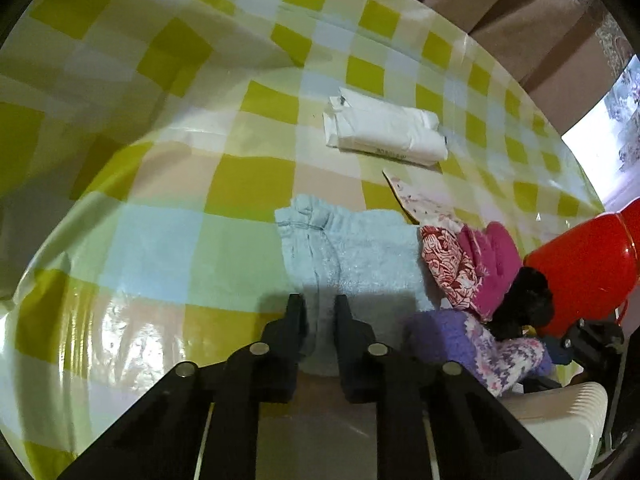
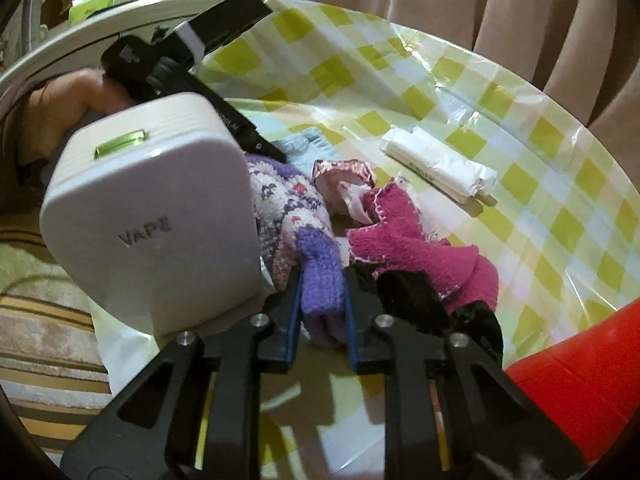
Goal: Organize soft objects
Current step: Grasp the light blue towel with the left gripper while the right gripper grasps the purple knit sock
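Two black two-finger grippers work over a round table under a glossy yellow-green, pale blue and white checked plastic cloth. Left gripper has its jaws drawn close, pinching a raised fold at the near edge of a pale blue terry towel that lies flat on the cloth — the fold sits right between the fingertips. Right gripper, blue pads on its fingers, has its jaws pressed onto the purple end of a fuzzy purple, white and pink knitted sock. Just right of the sock lies a magenta knitted glove, and a black fuzzy item lies against the glove's near side, touching the right gripper's right finger. Behind them sits a crumpled pink and white patterned cloth, beside the blue towel. Farther back on the table, well apart from the pile, a folded white plastic-wrapped pack lies flat. Red plastic jug stands at the table's right edge, near the black item. White ribbed box marked VAPE fills the left of the right wrist view, just beside the sock. Beige curtains hang behind the table.
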`<state>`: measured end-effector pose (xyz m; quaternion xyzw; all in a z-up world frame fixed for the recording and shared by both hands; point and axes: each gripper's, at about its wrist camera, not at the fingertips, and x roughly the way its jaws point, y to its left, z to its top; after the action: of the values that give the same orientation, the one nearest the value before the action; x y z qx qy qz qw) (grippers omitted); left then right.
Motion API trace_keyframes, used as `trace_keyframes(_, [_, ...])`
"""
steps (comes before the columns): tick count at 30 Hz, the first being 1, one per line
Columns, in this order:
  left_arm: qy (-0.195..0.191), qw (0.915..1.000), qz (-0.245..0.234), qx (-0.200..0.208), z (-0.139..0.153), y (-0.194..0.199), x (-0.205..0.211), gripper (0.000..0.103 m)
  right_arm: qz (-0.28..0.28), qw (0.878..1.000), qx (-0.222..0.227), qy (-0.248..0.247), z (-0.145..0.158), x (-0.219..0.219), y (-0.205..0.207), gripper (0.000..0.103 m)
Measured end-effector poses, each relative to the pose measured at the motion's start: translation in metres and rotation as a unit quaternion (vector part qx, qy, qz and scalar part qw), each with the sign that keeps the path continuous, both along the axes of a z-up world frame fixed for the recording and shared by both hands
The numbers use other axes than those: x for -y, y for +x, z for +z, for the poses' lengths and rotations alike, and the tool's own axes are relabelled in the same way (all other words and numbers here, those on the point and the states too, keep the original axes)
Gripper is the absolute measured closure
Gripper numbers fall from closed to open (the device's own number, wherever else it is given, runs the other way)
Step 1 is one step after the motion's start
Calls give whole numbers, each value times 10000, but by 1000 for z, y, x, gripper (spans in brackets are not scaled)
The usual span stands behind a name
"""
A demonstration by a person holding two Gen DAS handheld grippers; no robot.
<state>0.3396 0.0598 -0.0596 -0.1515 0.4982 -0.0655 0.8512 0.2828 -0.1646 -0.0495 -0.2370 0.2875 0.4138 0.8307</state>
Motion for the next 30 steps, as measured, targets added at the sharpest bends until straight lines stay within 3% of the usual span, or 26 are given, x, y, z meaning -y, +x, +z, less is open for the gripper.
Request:
trace_keyframes(13, [-449, 9945, 736, 601, 25, -28, -27, 90, -622, 9948, -233, 778, 43, 23, 3, 83])
trace_keyframes(30, [-849, 9843, 1143, 1047, 39, -65, -43, 90, -1546, 9705, -714, 1708, 86, 77, 0, 85])
